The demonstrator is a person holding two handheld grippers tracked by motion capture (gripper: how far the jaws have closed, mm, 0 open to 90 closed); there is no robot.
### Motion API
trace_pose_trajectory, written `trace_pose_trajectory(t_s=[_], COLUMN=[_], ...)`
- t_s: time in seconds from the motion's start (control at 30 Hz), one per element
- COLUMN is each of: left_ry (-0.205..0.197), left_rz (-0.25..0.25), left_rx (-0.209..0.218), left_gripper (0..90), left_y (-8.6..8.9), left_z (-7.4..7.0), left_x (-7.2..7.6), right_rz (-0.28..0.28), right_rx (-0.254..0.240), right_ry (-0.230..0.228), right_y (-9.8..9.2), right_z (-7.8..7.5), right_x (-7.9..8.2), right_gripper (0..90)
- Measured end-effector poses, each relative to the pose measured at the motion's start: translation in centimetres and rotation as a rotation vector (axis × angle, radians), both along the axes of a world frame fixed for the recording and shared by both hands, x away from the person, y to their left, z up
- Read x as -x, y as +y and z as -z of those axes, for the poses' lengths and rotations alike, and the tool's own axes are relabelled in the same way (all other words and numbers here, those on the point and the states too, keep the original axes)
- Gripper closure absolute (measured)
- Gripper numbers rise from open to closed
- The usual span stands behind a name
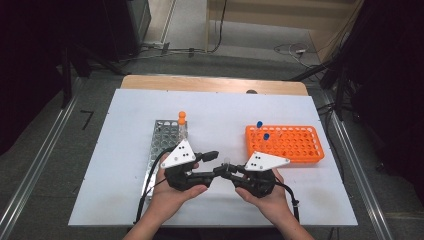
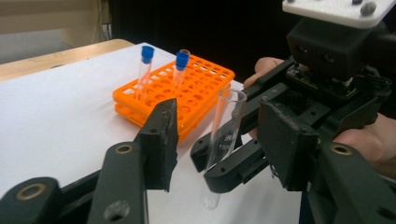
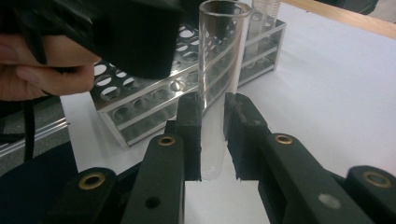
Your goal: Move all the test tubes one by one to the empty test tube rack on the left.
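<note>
High view first: both of my hands met near the front middle of the white table (image 1: 125, 165), the left gripper (image 1: 216, 163) and the right gripper (image 1: 226, 172) pointing at each other with their tips almost together. Between those tips I could make out a small clear tube (image 1: 226, 164), though it was tiny from that height.

From the right gripper view, I saw the right gripper (image 3: 213, 137) clamped on the clear test tube (image 3: 219, 65). The tube stood upright and uncapped, its open mouth at the top, its rounded bottom just below the pads, and both pads pressed on its lower part. Behind it lay the metal rack (image 3: 187, 93), its rows of round holes running away from me, with another tube (image 3: 265, 14) standing at its far end.

From the left gripper view, the left gripper (image 2: 219, 140) had its jaws partly spread, one on either side of the same test tube (image 2: 224, 135), and neither pad was touching the glass. The right gripper (image 2: 224, 163) gripped the tube low down, with the person's hand (image 2: 369, 140) behind it.

Further back to the right sat the orange rack (image 2: 187, 93), two blue-capped tubes (image 2: 145, 70) standing in its far corner. In the high view an orange-capped tube (image 1: 182, 120) stood at the far end of the metal rack (image 1: 162, 145).
</note>
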State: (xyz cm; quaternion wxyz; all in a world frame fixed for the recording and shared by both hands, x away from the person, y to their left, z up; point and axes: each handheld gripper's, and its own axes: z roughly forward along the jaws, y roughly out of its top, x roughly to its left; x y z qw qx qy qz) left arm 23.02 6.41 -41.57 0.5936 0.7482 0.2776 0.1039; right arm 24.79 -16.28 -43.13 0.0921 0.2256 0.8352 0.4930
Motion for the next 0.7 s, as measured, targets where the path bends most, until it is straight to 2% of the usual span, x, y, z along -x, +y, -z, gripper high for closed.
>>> trace_pose_trajectory(t_s=[0.13, 0.37, 0.63, 0.7], left_ry=[-0.004, -0.005, -0.030, -0.030], left_rz=[0.005, 0.017, 0.005, 0.000], left_rx=[-0.020, -0.026, -0.029, -0.027], left_gripper=[57.7, 73.5, 76.0, 76.1], left_y=[-0.47, -0.54, -0.52, -0.43], left_z=[0.18, 0.34, 0.31, 0.28], left_x=[0.09, 0.06, 0.10, 0.02], right_rz=[-0.016, -0.031, -0.032, -0.040], right_rx=[0.002, 0.009, -0.004, -0.010], right_ry=[0.000, 0.003, 0.013, 0.016], right_y=[0.44, 0.90, 0.84, 0.77], right_z=[-0.02, 0.16, 0.12, 0.19], right_x=[0.24, 0.49, 0.46, 0.38], right_gripper=[73.4, 73.4, 72.9, 70.3])
